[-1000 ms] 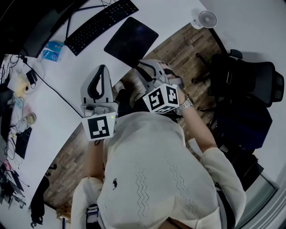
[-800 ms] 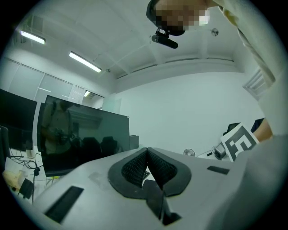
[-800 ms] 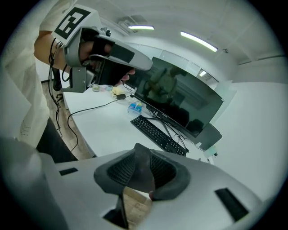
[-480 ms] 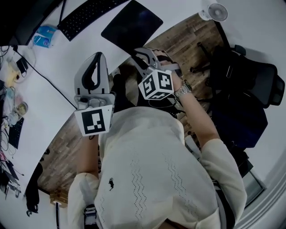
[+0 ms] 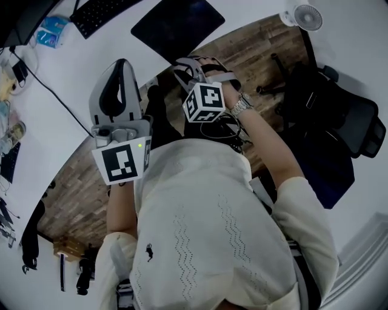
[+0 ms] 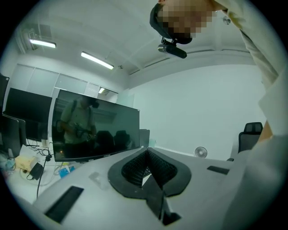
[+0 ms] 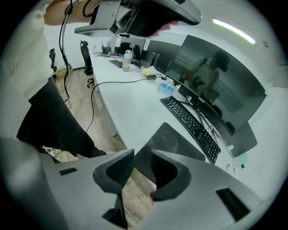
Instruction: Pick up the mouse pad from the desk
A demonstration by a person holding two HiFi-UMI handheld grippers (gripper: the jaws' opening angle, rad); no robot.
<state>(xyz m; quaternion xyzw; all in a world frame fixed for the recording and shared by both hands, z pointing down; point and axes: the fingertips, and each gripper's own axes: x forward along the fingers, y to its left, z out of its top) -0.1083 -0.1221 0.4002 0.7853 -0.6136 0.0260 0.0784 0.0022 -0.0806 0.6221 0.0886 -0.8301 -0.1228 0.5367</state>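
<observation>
The dark mouse pad (image 5: pixel 179 24) lies flat at the white desk's (image 5: pixel 66 91) near edge, beside a black keyboard (image 5: pixel 100 12). My right gripper (image 5: pixel 182 63) hovers just short of the pad's near edge, over the wooden floor. In the right gripper view the right gripper (image 7: pixel 141 157) is open by a narrow gap with nothing in it, and the mouse pad (image 7: pixel 173 139) shows beyond it. My left gripper (image 5: pixel 119 66) reaches over the desk edge, left of the pad. In the left gripper view the left gripper (image 6: pixel 146 152) is shut and empty, aimed level at a monitor (image 6: pixel 94 128).
A keyboard (image 7: pixel 193 123) and monitor (image 7: pixel 216 90) stand behind the pad. A cable (image 5: pixel 54 91) runs across the desk, with clutter (image 5: pixel 12 72) at its left end. A small fan (image 5: pixel 306 17) and a black office chair (image 5: pixel 339 121) stand on the floor to the right.
Both grippers have moved forward toward the desk. The right one now sits close to the pad's near edge, and the desk things have slid up in the head view.
</observation>
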